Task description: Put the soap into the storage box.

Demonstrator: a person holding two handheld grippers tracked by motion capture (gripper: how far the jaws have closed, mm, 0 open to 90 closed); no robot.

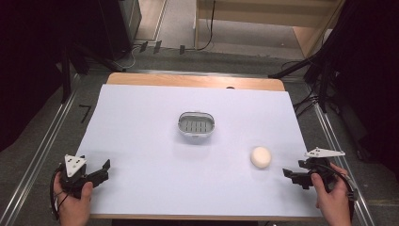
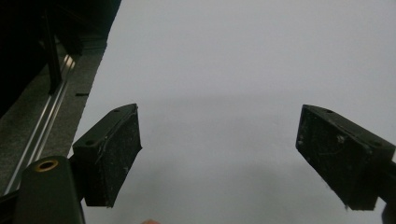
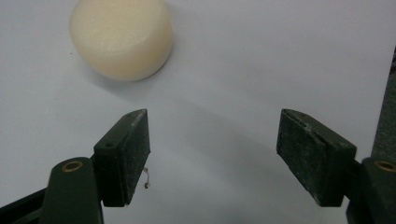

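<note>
Right hand-held gripper (image 1: 288, 175) sits near the right edge of the counter (image 1: 141, 155), held in the person's right hand (image 1: 331, 195). Its two black jaws are wide apart, and nothing is between them. In the right gripper view, bare white counter lies between the jaws of this hand-held gripper (image 3: 212, 154). The left hand-held gripper (image 1: 104, 170) is at the near left corner, well apart from everything else. Its jaws are wide apart too, with nothing in them.

Nothing stands between the right hand-held gripper and the cream round block (image 1: 260, 157). A small grey dish (image 1: 196, 136) with slots in its bottom stands in the middle of the counter. It is well apart from the block, farther back and to the left. The dish is oval, and its long side runs left to right. A strip of wood (image 1: 195, 81) shows at the far edge of the counter. Dark stands and cables are on the floor around it.

The block lies on the right part of the counter, near the right hand-held gripper, just ahead of its jaws and a little to the left. In the right gripper view, the block (image 3: 121, 37) is up and to the left of the left jaw, not touching it.

It is pale cream and smooth, with soft round edges, like a bar of soap. It lies flat with a broad face up. It looks almost round, so I cannot tell which way is its long way.
</note>
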